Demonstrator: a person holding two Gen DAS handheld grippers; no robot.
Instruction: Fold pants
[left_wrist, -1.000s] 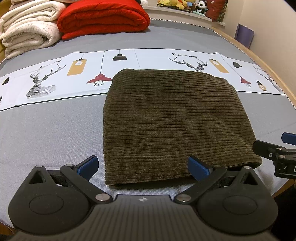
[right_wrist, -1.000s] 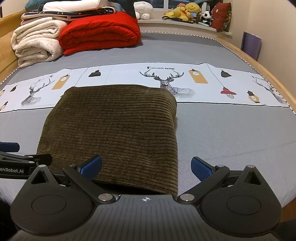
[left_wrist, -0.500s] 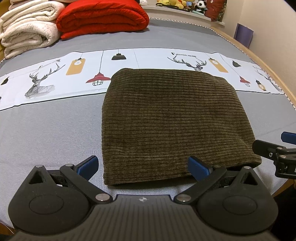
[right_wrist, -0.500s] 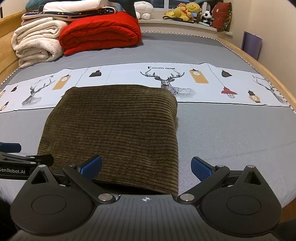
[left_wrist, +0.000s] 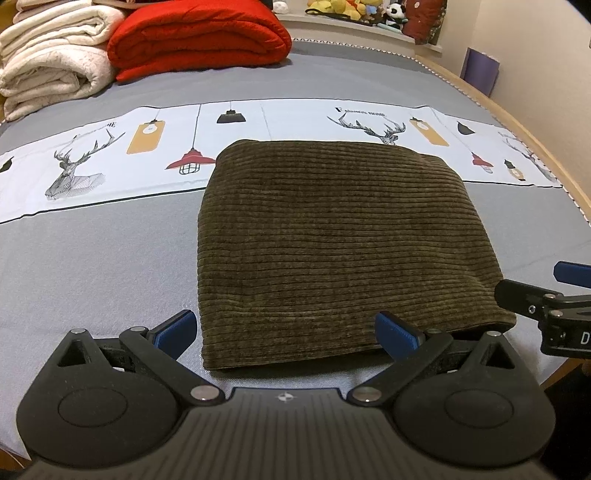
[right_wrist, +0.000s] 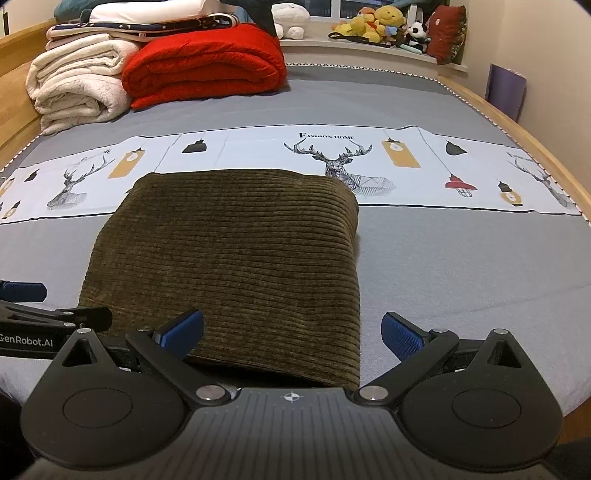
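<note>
Left wrist view: pants (left_wrist: 343, 247) unmoved, both tools as before, spread.

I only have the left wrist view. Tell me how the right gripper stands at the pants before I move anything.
Observer: The right gripper is open. One finger is over the near right part of the folded pants, the other over the bare grey sheet.
Operator: Check the near right corner; that gripper partly blocks it here.
Observer: The corner lies flat on the sheet, with no loose cloth sticking out.
Operator: Report what tops the white blankets.
Observer: A folded dark-trimmed cloth lies on top of the white blankets.
</note>
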